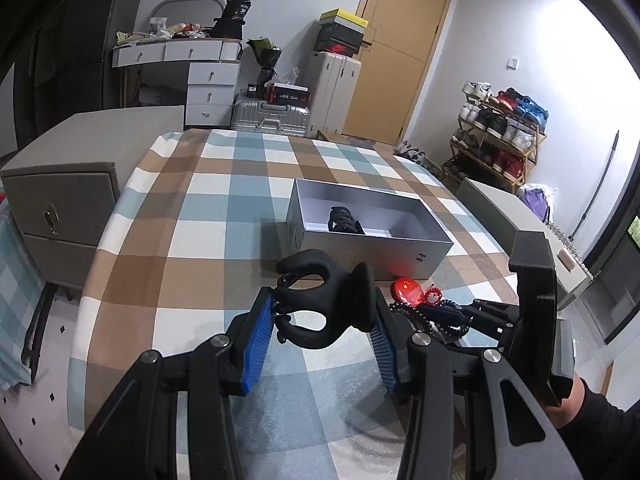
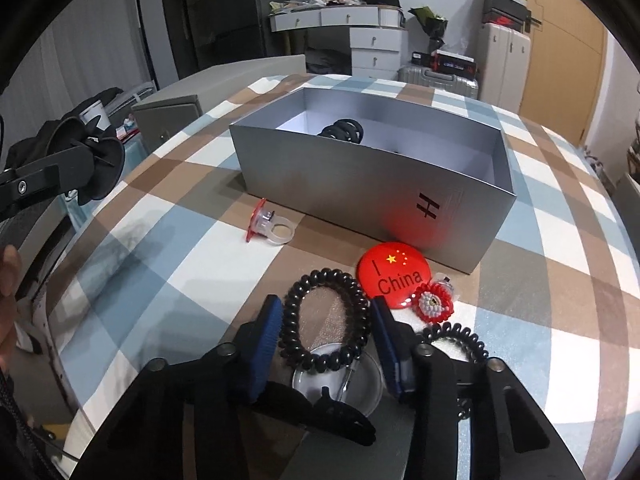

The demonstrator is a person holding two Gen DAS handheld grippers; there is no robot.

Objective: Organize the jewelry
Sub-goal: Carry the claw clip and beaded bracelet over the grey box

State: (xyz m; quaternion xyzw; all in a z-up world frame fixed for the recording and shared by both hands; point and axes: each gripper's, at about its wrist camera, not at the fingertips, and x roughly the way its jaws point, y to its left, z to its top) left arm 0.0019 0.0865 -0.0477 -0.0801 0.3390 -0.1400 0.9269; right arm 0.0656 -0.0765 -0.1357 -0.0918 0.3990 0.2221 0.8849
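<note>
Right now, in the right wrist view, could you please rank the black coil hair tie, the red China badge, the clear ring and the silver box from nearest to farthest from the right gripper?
1. Black coil hair tie, between the right gripper fingers.
2. Red China badge, just right of the fingertips.
3. Clear ring, ahead to the left.
4. Silver box, behind them all.

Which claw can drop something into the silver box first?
Probably the left claw: it already grips the black hair clip, lifted near the silver box. The right claw only straddles the black coil hair tie on the table.
</note>
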